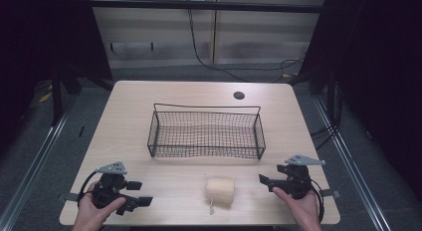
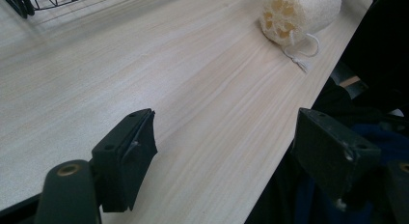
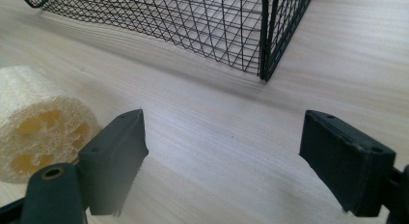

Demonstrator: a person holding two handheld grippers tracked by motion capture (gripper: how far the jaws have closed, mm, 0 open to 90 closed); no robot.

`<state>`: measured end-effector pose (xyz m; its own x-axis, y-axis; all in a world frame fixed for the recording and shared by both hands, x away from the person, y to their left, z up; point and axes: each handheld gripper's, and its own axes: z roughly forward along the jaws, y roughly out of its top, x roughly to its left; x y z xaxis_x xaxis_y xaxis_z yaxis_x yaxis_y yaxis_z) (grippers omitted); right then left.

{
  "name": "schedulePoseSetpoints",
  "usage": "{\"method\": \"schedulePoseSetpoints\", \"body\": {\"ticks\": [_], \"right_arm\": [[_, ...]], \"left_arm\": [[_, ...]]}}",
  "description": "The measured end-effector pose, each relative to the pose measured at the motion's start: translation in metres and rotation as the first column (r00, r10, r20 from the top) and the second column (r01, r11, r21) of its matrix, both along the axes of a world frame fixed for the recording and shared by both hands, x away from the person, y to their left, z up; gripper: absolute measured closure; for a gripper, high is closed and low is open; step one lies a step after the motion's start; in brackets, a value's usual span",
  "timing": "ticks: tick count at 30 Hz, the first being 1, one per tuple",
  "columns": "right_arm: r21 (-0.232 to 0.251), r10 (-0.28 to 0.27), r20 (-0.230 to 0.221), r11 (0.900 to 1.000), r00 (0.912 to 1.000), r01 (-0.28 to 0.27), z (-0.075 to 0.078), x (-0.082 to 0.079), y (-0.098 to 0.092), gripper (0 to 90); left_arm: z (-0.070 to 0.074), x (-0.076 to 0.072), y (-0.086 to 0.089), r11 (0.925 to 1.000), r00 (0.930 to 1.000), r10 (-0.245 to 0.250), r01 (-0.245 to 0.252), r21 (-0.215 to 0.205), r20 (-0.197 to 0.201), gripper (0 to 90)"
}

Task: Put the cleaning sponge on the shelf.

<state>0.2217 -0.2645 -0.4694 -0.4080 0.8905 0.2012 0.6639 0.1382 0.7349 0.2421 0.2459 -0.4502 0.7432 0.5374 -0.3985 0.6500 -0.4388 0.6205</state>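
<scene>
Centrally, loofah (image 1: 220, 190) between open left tool (image 1: 141, 193) and right tool (image 1: 265, 182).

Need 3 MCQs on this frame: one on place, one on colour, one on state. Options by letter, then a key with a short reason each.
1. Where does the loofah sponge lie?
A. inside the wire basket
B. on the table between basket and near edge
C. in the left gripper

2. What colour is the wire basket?
A. black
B. white
C. red

3. How do the jaws of the left gripper and the right gripper stand?
A. both shut
B. both open, holding nothing
C. one shut on the sponge

Key: 1 B, the high view shows the sponge on bare wood in front of the basket. 2 A, its mesh is black. 3 B, each gripper view shows wide-apart jaws with only table between.
</scene>
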Motion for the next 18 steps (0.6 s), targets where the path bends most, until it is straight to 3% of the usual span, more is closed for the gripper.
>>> {"method": "schedulePoseSetpoints", "body": {"ticks": [8,9,12,14,15,17,18], "right_arm": [[-0.003,0.06,0.024,0.998,0.9979,-0.06,0.01,-0.004,0.006,17.3],[-0.039,0.09,0.041,0.995,0.9951,-0.088,0.015,-0.007,0.012,17.4],[-0.041,0.121,0.055,0.992,0.9912,-0.119,0.019,-0.009,0.016,18.4],[-0.05,0.171,0.05,0.984,0.9839,-0.169,0.022,-0.009,0.021,18.4],[-0.072,0.219,0.049,0.974,0.9745,-0.215,0.023,-0.01,0.025,18.2],[-0.074,0.259,0.032,0.964,0.9654,-0.256,0.026,-0.009,0.028,18.1],[-0.074,0.259,0.032,0.964,0.9654,-0.256,0.026,-0.009,0.028,18.1]], "left_arm": [[0.001,-0.001,-0.001,1.0,1.0,-0.006,0.006,-0.002,0.002,22.7],[0.002,-0.001,0.0,1.0,1.0,-0.008,0.008,-0.001,0.003,22.7],[0.001,-0.001,0.0,1.0,1.0,-0.002,0.002,0.002,0.006,22.7],[0.002,0.0,0.001,1.0,1.0,-0.003,0.003,-0.002,0.002,22.7],[0.002,0.0,0.0,1.0,1.0,0.0,0.0,-0.004,0.005,22.7],[0.002,0.0,0.001,1.0,1.0,-0.003,0.003,-0.004,0.008,22.7],[0.002,0.0,0.001,1.0,1.0,-0.003,0.003,-0.004,0.008,22.7]]}}
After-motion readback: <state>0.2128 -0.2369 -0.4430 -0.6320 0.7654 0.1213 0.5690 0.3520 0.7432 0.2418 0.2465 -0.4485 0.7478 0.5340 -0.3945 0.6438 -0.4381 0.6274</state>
